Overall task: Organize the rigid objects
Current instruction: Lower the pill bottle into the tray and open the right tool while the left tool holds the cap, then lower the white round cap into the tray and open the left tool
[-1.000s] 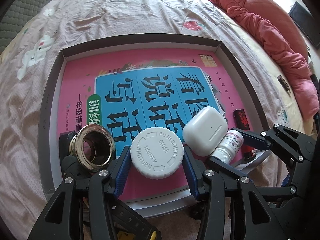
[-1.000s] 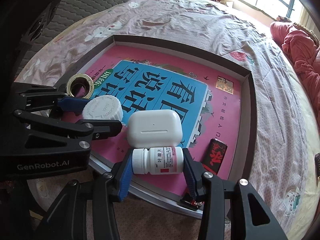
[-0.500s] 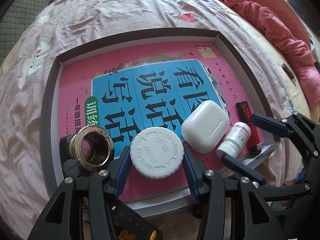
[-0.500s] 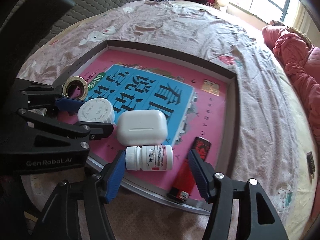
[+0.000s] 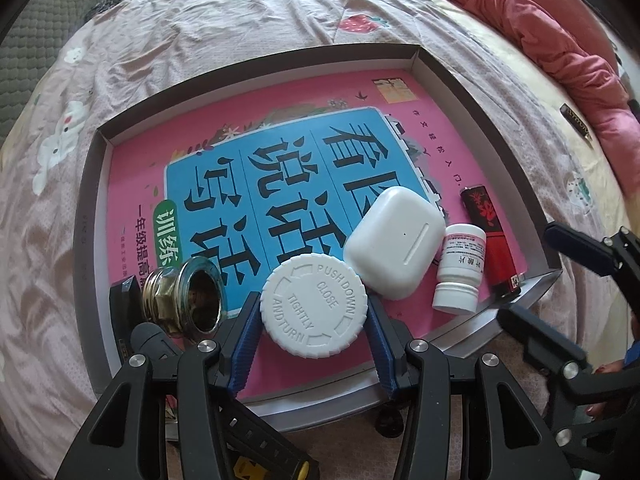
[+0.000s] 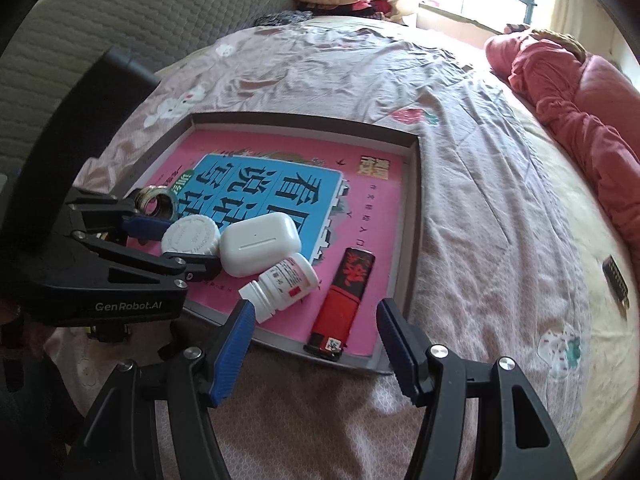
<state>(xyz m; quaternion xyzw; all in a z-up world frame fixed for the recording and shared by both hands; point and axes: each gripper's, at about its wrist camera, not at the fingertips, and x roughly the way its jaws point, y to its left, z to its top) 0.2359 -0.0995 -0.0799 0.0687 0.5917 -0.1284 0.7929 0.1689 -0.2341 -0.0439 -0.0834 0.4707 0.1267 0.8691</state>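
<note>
1. The left gripper (image 5: 314,344) is clamped on the white ribbed cap (image 5: 314,305) at the lower centre of the left wrist view; what is under the cap is hidden.
2. The right gripper (image 6: 316,342) stands with its jaws wide apart and nothing between them, at the lower centre of its own view, just in front of the tray's near wall.
3. The grey tray (image 5: 90,216) lies on a pink bed sheet (image 5: 240,20) and holds a pink and blue book cover (image 5: 288,184).
4. A white earbud case (image 5: 394,242) touches the cap on its right side.
5. A small white pill bottle (image 6: 282,286) lies on its side near the case; its label is too small to read.
6. A red and black lighter (image 6: 344,300) lies right of the bottle, its lower end at the tray's near wall.
7. A brass fitting (image 5: 188,304) lies left of the cap; a dark object behind it is mostly hidden.
8. A red blanket (image 6: 580,100) is cut off at the upper right.
</note>
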